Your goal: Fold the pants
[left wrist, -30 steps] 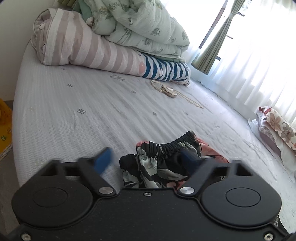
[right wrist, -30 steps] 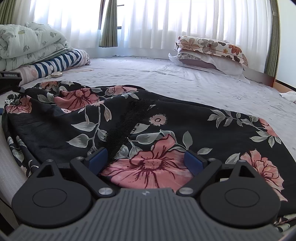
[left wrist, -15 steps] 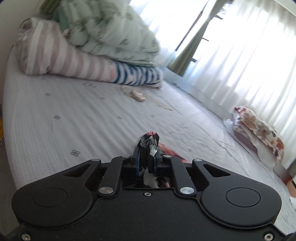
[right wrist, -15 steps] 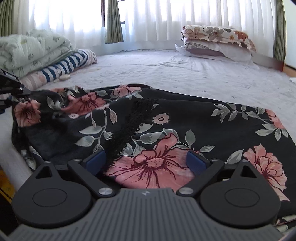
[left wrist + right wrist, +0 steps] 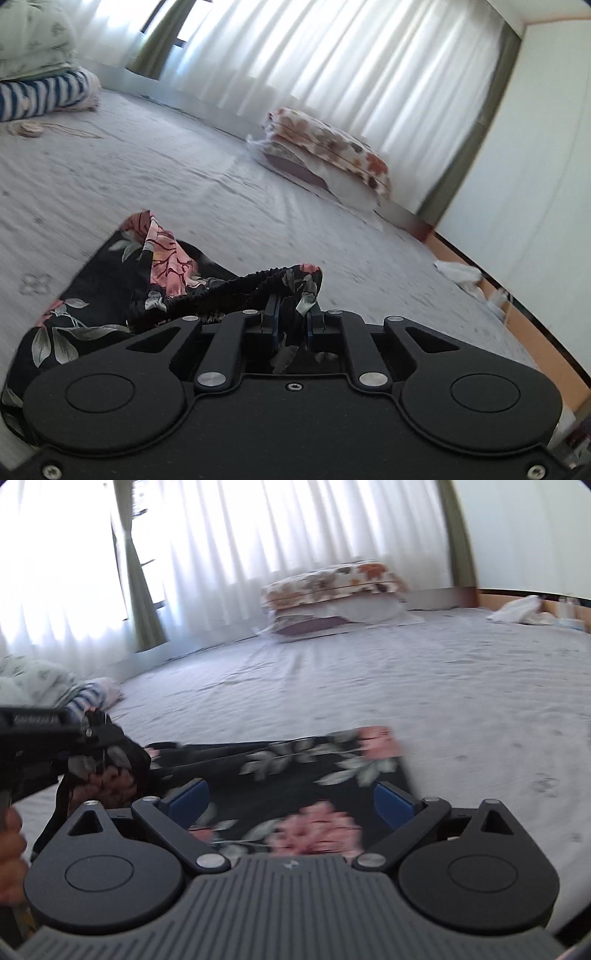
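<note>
The wide bed with its pale grey patterned sheet point(image 5: 406, 686) carries everything here, with a flowered pillow point(image 5: 332, 579) at its far edge below the white curtains. On its near side lie the black floral-print pants with pink blossoms and grey leaves point(image 5: 295, 764), one part flat on the sheet and the gathered elastic waistband point(image 5: 229, 291) raised off it.

The left tongs point(image 5: 291, 325) are nearly closed, their pads pinching a bunch of waistband fabric that hangs down between them. The right-wrist view shows that tool at the left edge with cloth trailing from its tip. The right tongs point(image 5: 291, 801) stand at their widest above the flat fabric, which shows between the blue pads point(image 5: 391, 801); motion blur makes it hard to say, but they seem to grip nothing.

The step in hand looks like the first fold: the waistband end is being carried over the rest of the garment. Next, the left tongs need to lay that end down squarely on the matching edge, while the right tongs either pin the flat part or take a second corner so the fold does not drag askew.
</note>
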The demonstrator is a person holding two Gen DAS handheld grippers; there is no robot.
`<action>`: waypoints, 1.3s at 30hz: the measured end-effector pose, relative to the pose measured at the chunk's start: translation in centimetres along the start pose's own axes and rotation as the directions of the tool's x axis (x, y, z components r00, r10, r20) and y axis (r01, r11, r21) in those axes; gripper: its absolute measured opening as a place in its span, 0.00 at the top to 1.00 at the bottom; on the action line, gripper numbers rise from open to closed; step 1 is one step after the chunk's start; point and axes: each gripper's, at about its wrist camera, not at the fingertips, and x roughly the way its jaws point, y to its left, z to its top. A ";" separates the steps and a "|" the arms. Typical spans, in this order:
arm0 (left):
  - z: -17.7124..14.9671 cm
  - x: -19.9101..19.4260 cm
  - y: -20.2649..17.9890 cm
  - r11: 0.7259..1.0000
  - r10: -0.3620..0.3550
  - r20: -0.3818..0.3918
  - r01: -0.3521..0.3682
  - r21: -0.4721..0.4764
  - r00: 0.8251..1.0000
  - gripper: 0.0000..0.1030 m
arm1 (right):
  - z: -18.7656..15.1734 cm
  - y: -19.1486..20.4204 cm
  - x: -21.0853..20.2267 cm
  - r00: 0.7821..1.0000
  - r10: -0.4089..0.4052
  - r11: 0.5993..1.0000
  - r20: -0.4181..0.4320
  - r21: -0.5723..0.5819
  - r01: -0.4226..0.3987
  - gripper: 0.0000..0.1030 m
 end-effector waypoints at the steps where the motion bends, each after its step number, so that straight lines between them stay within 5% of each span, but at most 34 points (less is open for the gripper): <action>1: -1.0 0.5 -1.3 1.000 -0.021 -0.028 0.021 0.013 0.999 0.88 | 0.1 -1.1 -0.2 1.000 -0.027 1.000 -0.001 0.005 0.027 0.01; 7: -5.9 2.6 -7.4 0.994 -0.075 -0.167 0.087 0.063 0.983 0.85 | -1.3 -5.8 -0.9 0.992 -0.127 0.991 -0.017 0.036 0.128 0.01; 10: -7.9 2.9 -9.4 0.990 -0.070 -0.234 0.097 0.105 0.970 0.72 | -2.1 -6.9 -1.1 0.989 -0.144 0.987 -0.036 0.060 0.146 0.01; 11: -8.3 2.7 -9.7 0.989 -0.072 -0.244 0.101 0.110 0.967 0.60 | -2.2 -7.1 -1.2 0.989 -0.145 0.987 -0.037 0.065 0.147 0.01; 15: -7.7 0.3 -8.1 0.990 -0.081 -0.225 0.106 0.097 0.971 0.37 | -2.4 -7.1 -1.1 0.990 -0.141 0.987 -0.027 0.069 0.142 0.01; 19: -5.3 -2.1 -5.1 0.994 0.003 -0.145 0.014 0.113 0.989 0.30 | -2.7 -6.1 -0.6 0.996 -0.083 0.994 -0.027 0.065 0.085 0.01; 21: -4.5 -3.6 -3.5 0.987 0.109 -0.056 -0.101 0.121 0.992 0.28 | -2.8 -4.6 -0.2 0.999 -0.041 0.999 -0.022 0.033 0.042 0.01; 24: -3.6 -4.7 -1.6 0.955 0.263 0.032 -0.264 0.136 0.964 0.32 | -2.8 -1.9 1.0 1.000 0.018 0.999 -0.026 -0.032 -0.019 0.01; 29: -3.7 -4.4 1.3 0.907 0.397 -0.001 -0.392 0.153 0.918 0.50 | -3.3 2.6 3.9 0.999 0.017 0.988 -0.051 -0.153 -0.024 0.02; 32: -4.7 -4.0 2.3 0.895 0.427 -0.031 -0.417 0.159 0.904 0.55 | -3.7 3.6 5.3 0.994 -0.044 0.986 -0.097 -0.166 0.027 0.14; 33: -5.0 -3.8 2.4 0.893 0.430 -0.040 -0.419 0.166 0.902 0.56 | -3.6 3.5 5.3 0.994 -0.043 0.988 -0.104 -0.151 0.026 0.25; 34: -5.3 -3.8 2.5 0.891 0.433 -0.045 -0.420 0.174 0.900 0.57 | -3.6 3.2 5.1 0.993 -0.038 0.991 -0.109 -0.131 0.023 0.45; 37: -6.2 -3.5 2.0 0.884 0.434 -0.046 -0.416 0.211 0.900 0.57 | -3.3 2.2 4.1 0.993 -0.059 0.995 -0.099 -0.091 0.050 0.76; 39: -6.6 -3.6 1.7 0.885 0.428 -0.049 -0.407 0.227 0.903 0.57 | -3.0 1.1 3.1 0.994 -0.069 0.996 -0.080 -0.056 0.064 0.77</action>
